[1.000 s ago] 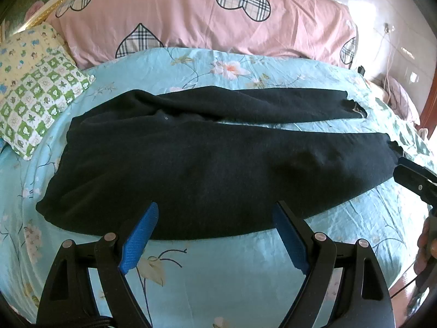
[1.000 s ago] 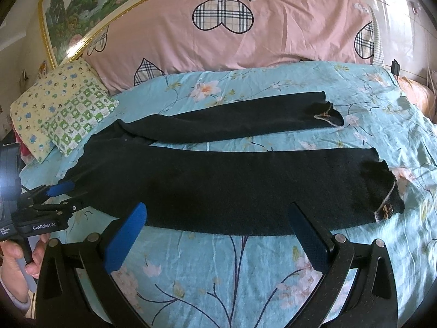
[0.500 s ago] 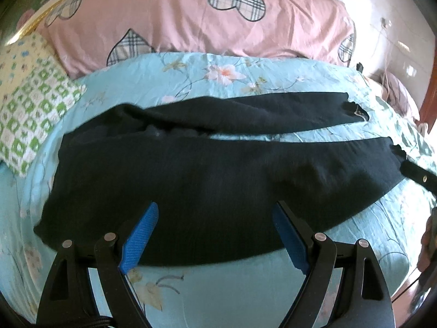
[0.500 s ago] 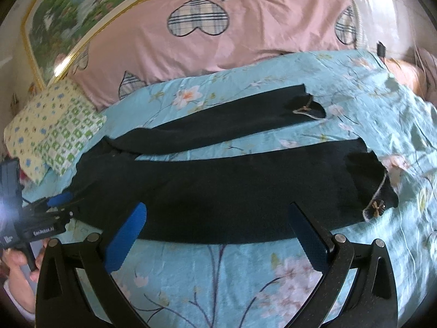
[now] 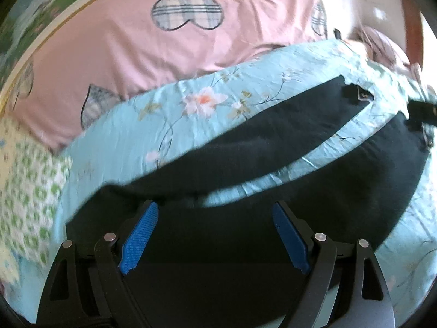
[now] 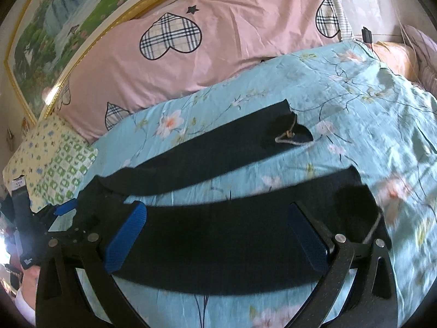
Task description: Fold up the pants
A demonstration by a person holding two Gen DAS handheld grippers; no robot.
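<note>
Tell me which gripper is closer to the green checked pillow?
Left. The left gripper is over the pants' waist end, beside the pillow. The right gripper is over the near leg's cuff end, farther away.

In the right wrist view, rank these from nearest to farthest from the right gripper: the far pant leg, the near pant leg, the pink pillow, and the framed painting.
From the right gripper:
1. Near pant leg, directly under the open fingers.
2. Far pant leg, beyond a strip of sheet.
3. Pink pillow, along the head of the bed.
4. Framed painting, on the wall, upper left.
</note>
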